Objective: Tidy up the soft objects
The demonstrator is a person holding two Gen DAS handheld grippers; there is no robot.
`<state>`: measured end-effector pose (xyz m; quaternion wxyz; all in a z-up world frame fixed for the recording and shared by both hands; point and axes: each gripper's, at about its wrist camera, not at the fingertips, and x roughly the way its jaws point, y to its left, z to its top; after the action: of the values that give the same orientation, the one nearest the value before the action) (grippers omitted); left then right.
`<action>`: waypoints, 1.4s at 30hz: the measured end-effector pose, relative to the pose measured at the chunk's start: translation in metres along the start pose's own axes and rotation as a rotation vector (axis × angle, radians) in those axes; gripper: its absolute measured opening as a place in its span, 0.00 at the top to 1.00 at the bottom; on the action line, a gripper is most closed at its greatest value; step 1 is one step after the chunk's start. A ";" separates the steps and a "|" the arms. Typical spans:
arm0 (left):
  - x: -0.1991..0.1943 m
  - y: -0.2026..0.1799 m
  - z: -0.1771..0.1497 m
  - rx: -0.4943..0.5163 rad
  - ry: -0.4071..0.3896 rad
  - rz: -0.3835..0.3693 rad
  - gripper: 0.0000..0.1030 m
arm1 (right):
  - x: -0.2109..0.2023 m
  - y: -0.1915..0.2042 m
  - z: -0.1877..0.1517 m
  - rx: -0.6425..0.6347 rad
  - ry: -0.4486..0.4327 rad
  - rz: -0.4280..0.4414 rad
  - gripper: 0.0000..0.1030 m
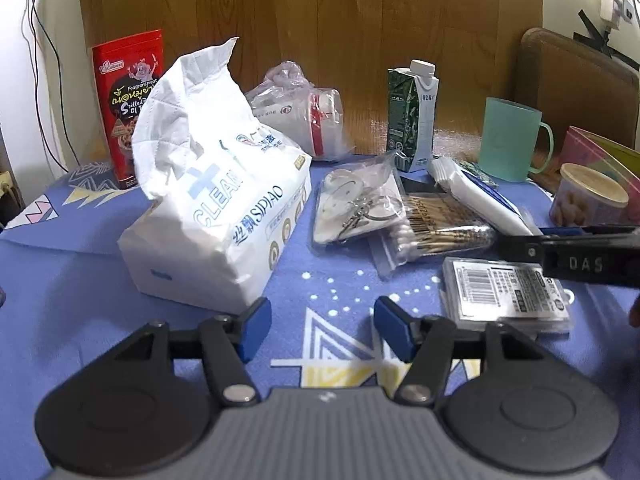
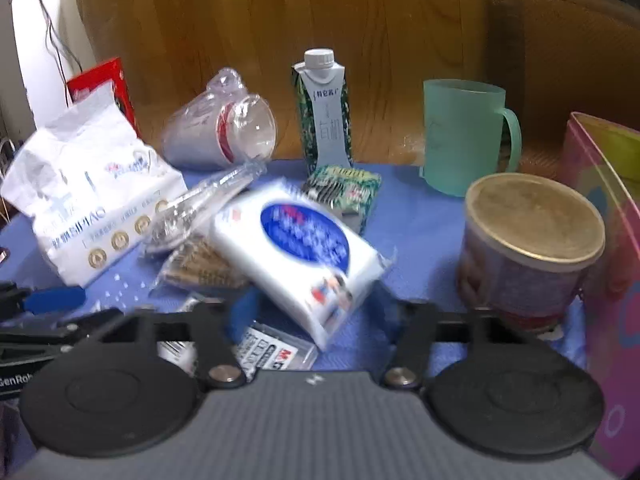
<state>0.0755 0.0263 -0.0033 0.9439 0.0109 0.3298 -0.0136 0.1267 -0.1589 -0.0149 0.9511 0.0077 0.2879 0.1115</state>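
A large white tissue pack with a tissue pulled up lies on the blue cloth, just ahead and left of my left gripper, which is open and empty. It also shows in the right wrist view. My right gripper is shut on a small white tissue packet with a blue oval label and holds it tilted above the clutter. The same packet shows in the left wrist view. A bag of cotton swabs lies in the middle.
A red snack box, bagged paper cups, a milk carton, a teal mug, a round tin, a pink box and a flat barcode case crowd the blue cloth. A wooden board stands behind.
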 end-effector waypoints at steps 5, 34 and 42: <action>0.000 0.001 0.001 -0.007 0.007 0.000 0.43 | -0.009 0.006 -0.005 -0.075 -0.027 0.012 0.82; -0.039 -0.019 0.016 -0.099 0.100 -0.358 0.41 | -0.123 -0.021 -0.078 -0.202 -0.087 0.046 0.40; -0.017 -0.068 0.017 -0.017 0.168 -0.481 0.61 | -0.079 -0.023 -0.056 -0.208 -0.005 0.080 0.37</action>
<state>0.0708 -0.0415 0.0198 0.8829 -0.0745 0.4002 -0.2340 0.0372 -0.2008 -0.0203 0.9424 -0.0793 0.2716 0.1786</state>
